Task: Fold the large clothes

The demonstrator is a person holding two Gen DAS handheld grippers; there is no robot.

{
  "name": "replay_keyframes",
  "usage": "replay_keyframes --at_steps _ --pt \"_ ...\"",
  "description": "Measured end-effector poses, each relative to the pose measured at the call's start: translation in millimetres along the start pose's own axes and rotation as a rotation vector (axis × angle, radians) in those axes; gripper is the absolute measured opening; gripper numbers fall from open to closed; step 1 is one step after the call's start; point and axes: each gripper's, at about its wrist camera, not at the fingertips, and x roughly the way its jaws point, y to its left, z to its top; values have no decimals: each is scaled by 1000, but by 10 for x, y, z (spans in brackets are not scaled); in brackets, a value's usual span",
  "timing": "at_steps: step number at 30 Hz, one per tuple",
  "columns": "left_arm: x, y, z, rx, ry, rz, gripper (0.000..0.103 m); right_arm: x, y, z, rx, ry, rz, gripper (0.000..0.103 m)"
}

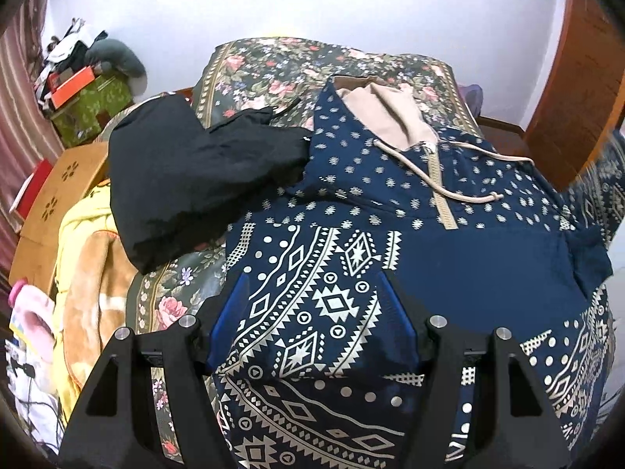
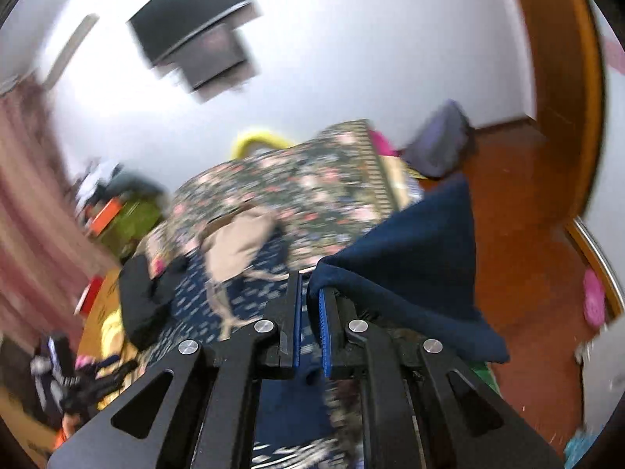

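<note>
Two views show your work on the bed. From your left wrist, the left gripper (image 1: 312, 297) has its fingers spread wide over the patterned front of the navy hoodie (image 1: 390, 203), touching nothing that you can be sure of. The hoodie lies flat on the flowered bedspread (image 1: 273, 66), its tan hood lining (image 1: 386, 113) toward twelve o'clock and its drawstring (image 1: 461, 191) trailing toward two o'clock. A black garment (image 1: 183, 179) sits at ten o'clock, its edge touching the hoodie's shoulder. A yellow and brown blanket (image 1: 86, 273) bunches at eight o'clock, with a green box (image 1: 90, 109) farther off near the wall.

From your right wrist, much is blurred. The right gripper (image 2: 310, 289) has its fingers pressed together, pinching a fold of the hoodie's plain navy cloth (image 2: 410, 258), which drapes over the right finger toward three o'clock. The rest of the hoodie lies on the bedspread (image 2: 312, 179) toward ten o'clock. A dark screen (image 2: 191, 27) hangs on the wall at eleven o'clock.
</note>
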Motion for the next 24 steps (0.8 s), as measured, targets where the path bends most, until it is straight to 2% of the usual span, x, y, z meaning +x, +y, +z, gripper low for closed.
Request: replay_keyframes --at_steps 2,6,9,12,19,21,23,24 --pt "-26 -22 -17 16 -5 3 67 129 205 -156 -47 54 29 7" --pt "-61 -39 -73 37 -3 -6 67 530 353 -509 -69 189 66 7" --pt "-53 -57 -131 55 8 -11 67 815 385 -801 -52 304 55 7" --pt "-22 -72 -186 68 23 -11 67 979 381 -960 -45 360 12 8" --pt "32 -111 -245 73 45 -24 67 823 264 -858 60 382 39 13" --pt "18 -126 -219 73 35 -18 67 716 260 -795 81 341 38 14" --pt "-2 -133 -190 70 23 -16 67 542 198 -699 113 270 40 21" --pt "-13 -136 -170 68 18 -18 67 480 161 -667 130 240 36 28"
